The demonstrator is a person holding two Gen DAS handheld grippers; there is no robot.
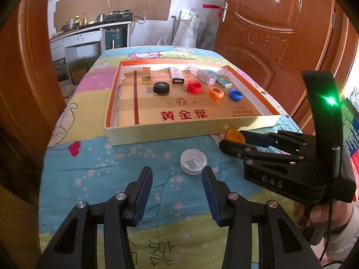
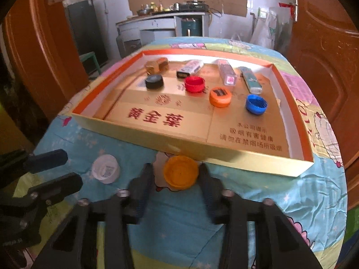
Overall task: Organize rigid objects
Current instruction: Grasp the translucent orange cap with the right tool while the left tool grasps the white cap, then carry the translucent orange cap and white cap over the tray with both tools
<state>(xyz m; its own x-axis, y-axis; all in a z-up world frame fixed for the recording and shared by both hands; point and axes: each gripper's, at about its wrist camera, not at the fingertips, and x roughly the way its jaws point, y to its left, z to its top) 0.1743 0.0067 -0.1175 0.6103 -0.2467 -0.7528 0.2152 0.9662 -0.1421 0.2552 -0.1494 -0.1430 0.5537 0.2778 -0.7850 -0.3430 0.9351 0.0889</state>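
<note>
**Yellow cap between the right fingers, white cap ahead of the left**

In the right wrist view the right gripper has its fingers spread, one on each side of the yellow cap, which lies open side up on the quilt at lower centre, just in front of the shallow box. Whether the pads touch the cap cannot be told (the frame is blurred there). The white cap sits to the left of it, near the tips of the left gripper at the left edge.

In the left wrist view the left gripper is released, holding nothing, with the white cap just beyond its right fingertip. The right gripper reaches in from the right edge to the yellow cap, beside the near wall of the box.

Inside the box, in the upper middle of the frame, a row of caps runs left to right: black cap, red cap, orange cap, blue cap. Behind them lie several small boxes and lighters, too small to name.
</note>
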